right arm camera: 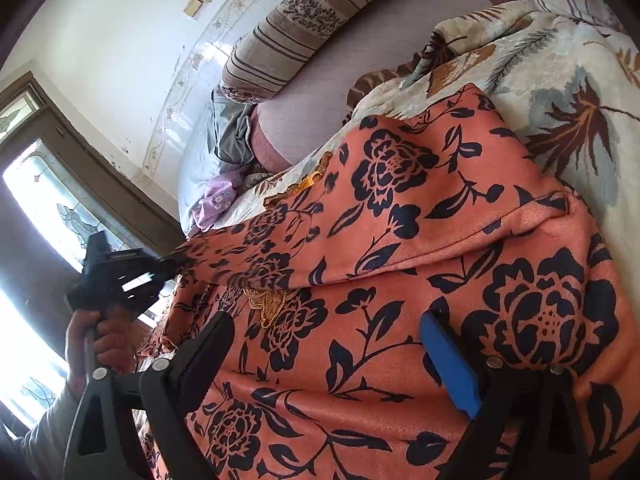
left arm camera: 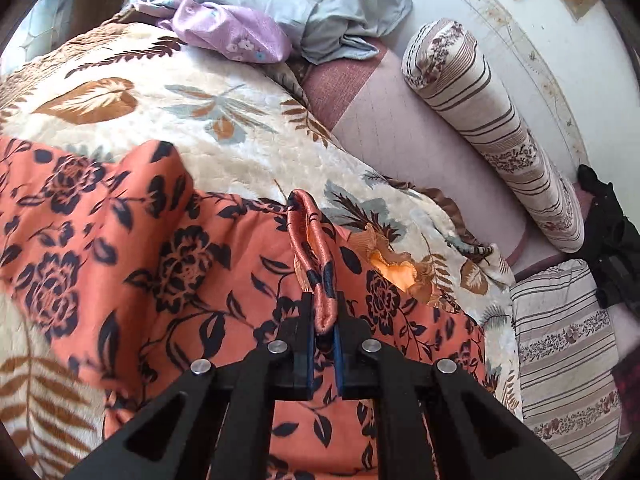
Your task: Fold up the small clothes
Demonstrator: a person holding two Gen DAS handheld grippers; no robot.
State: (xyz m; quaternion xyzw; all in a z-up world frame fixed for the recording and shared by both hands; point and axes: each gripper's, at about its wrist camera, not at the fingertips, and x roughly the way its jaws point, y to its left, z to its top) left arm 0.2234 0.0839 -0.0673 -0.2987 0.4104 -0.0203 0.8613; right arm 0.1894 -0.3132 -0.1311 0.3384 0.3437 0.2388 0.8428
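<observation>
Left gripper [left arm camera: 324,312] pinching orange floral garment [left arm camera: 168,248] (folded hem), right gripper [right arm camera: 328,344] spread wide.

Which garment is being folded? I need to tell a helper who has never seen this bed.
Start at the cream leaf-print blanket spread over the bed. On its near side lies the orange garment, one edge pinched in the left gripper. Its black flower print sets it apart from the lilac cloth and grey cloth heaped at the far end.

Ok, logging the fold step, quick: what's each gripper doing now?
Left gripper: shut on a bunched edge of the orange floral garment.
Right gripper: jaws wide open over the garment, gripping nothing.
</observation>
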